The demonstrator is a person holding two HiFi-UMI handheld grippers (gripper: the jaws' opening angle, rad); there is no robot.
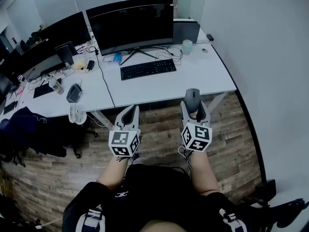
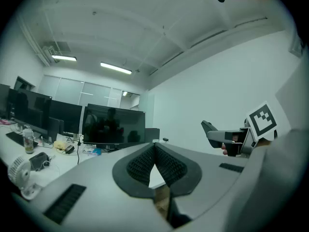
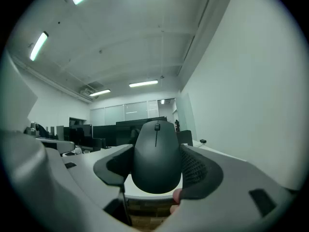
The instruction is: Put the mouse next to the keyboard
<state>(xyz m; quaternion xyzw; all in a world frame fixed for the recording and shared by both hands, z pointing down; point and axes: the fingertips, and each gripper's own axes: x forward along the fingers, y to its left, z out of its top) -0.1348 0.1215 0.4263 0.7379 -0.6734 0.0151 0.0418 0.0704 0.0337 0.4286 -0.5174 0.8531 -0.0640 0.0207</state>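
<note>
R gripper [image 1: 193,106] has the mouse [image 1: 192,95]: dark grey, scroll wheel pointing away from the person, clamped by its two sides. The right gripper view confirms it, w/ both ribbed pads pressed against the mouse's flanks and the jaws spread wide around its body. The mouse is up in the air, at the near edge of the white worktop [image 1: 205,76], not resting on anything.

Over to the L gripper [image 1: 129,112]: jaws brought together, tips meeting, nothing btwn them. It's held level beside the right one, over the wood floor [image 1: 231,144], a gap between the two.

The keyboard [image 1: 147,69] lies black and flat on the worktop, just in front of the big curved monitor [image 1: 133,25]. It's well apart from the mouse, further back and off to the left. Bare white surface runs to the right of the keyboard. A pale green cup [image 1: 187,46] stands near the back, right of the monitor's stand. On the neighbouring worktop to the left, a small white fan [image 1: 76,114] sits at the front edge, w/ cables and clutter behind.
</note>
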